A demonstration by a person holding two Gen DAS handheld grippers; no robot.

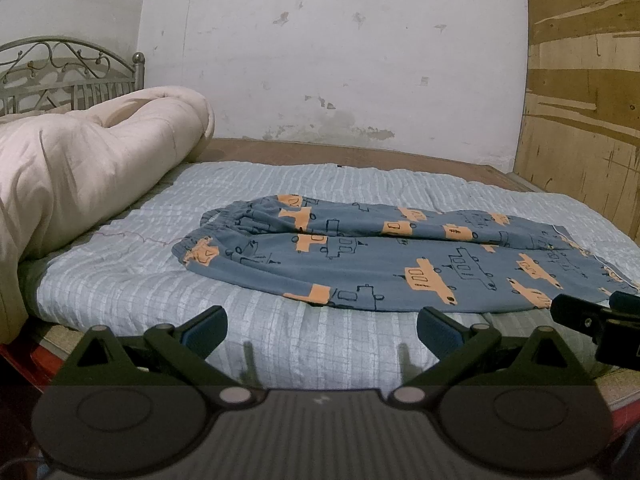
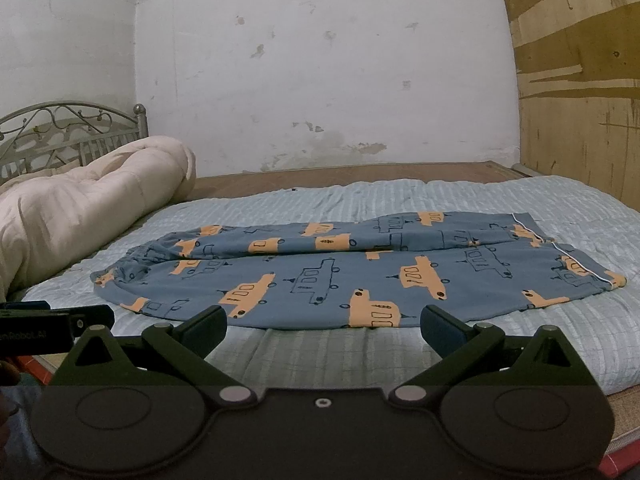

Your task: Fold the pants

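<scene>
Both tools have their fingers spread wide, with nothing between them. The left gripper is held level and low at the near edge of the bed, its dark pads pointing across the mattress, tips just short of the near hem of the pants. The right gripper is posed the same way, level and facing forward, jaws apart, its tips close to the cloth's near edge but not touching it. The two sit side by side; each shows at the edge of the other's view.

The pants lie flat on the pale blue striped bedcover, blue with orange vehicles printed on them. They are laid lengthwise across the bed, one leg on top of the other, with the elastic waistband to the left and the cuffs to the right.

Farther left, a cream quilt is heaped against the metal headboard. A stained white wall stands behind the bed, and plywood panelling is on the right.
</scene>
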